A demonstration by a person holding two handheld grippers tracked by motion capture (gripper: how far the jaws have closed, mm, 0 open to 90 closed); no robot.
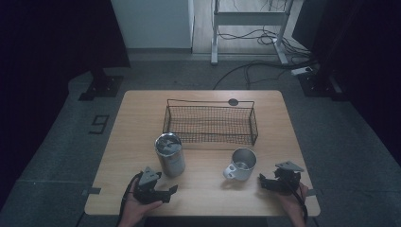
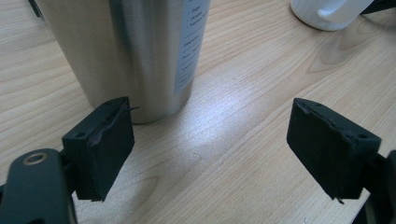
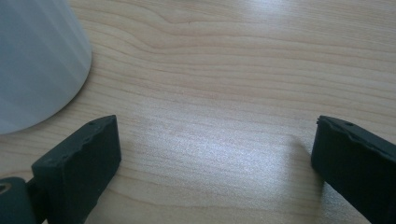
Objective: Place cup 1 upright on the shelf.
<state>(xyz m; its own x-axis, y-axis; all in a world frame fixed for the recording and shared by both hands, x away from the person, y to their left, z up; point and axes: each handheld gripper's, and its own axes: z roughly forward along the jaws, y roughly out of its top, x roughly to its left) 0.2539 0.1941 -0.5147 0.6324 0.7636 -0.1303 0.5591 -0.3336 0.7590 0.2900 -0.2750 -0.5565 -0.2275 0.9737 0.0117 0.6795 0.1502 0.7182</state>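
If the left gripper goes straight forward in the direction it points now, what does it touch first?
Probably the tall, shiny steel tumbler. In the left gripper view it stands just ahead of the open left gripper, nearer one black jaw. Dead centre shows bare wooden table, so it might only graze it; depth is unclear.

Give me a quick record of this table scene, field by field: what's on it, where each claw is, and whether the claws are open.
surface: light wooden table
far item: black wire mesh basket, nothing seen inside
left item: tall stainless steel tumbler, upright
right item: white mug with handle, upright, handle toward the near left
left claw: open, near the tumbler's base, not touching
right claw: open, beside the mug, not touching
held items: none
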